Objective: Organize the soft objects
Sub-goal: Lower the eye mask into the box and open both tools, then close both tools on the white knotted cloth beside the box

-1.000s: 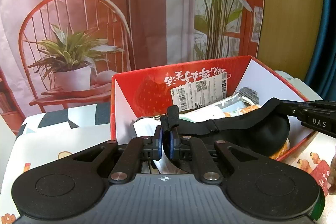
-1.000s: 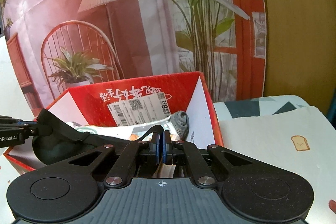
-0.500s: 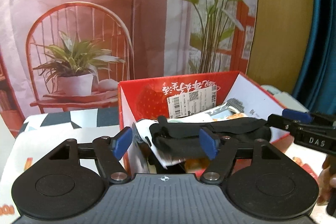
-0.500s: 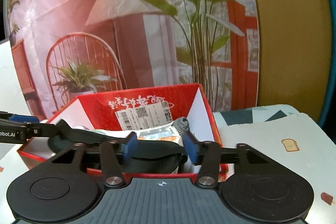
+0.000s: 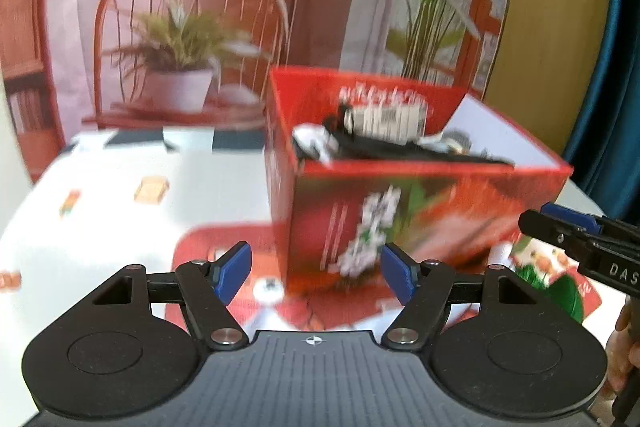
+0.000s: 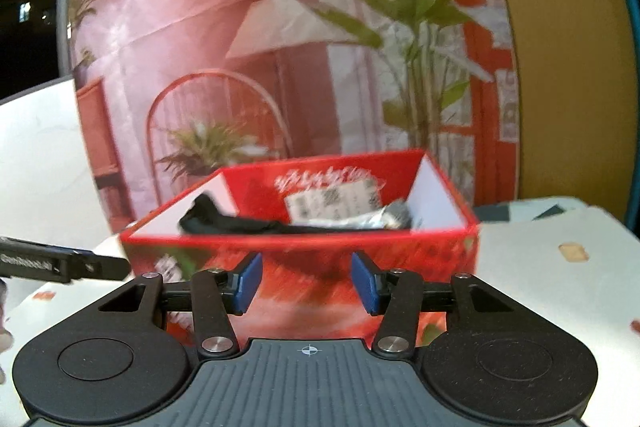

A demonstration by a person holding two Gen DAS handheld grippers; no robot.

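Black soft item [image 5: 404,147]: a dark eye-mask-like piece with a strap, draped across the inside of the red box, lying on the other things there; free of both grippers — it sits beyond and above their fingertips in both wrist views.
Red box [image 5: 420,211]: open-topped carton on the table, white inside walls, printed outside; the near wall faces the grippers, and both views are blurred.
Grey soft item [image 6: 398,217]: a knitted-looking bundle at the right end of the box, beside the white inner wall; what it is cannot be told.
Left gripper [image 5: 316,273]: blue pads spread wide with nothing between them; it hangs just short of the box's near left corner, the black item farther off and higher.
Right gripper [image 6: 306,283]: pads apart at a moderate gap, also empty; it faces the box's near wall, the black item beyond the rim and to the left.
Each gripper in the other's view: the right one enters from the right edge of the left wrist view, the left one from the left edge of the right wrist view.
Writing: white script on the far inner wall of the box is too smeared to read; a white shipping label [image 6: 334,201] with a barcode and a square code is stuck below it, text illegible. "DAS" shows on the right gripper's arm — the lettering on the left gripper's arm is unreadable.
Table cover [image 5: 120,203]: white, with small toast-like pictures.
Backdrop [image 6: 224,47]: printed scene of a red chair, potted plants and a lamp, behind the box.
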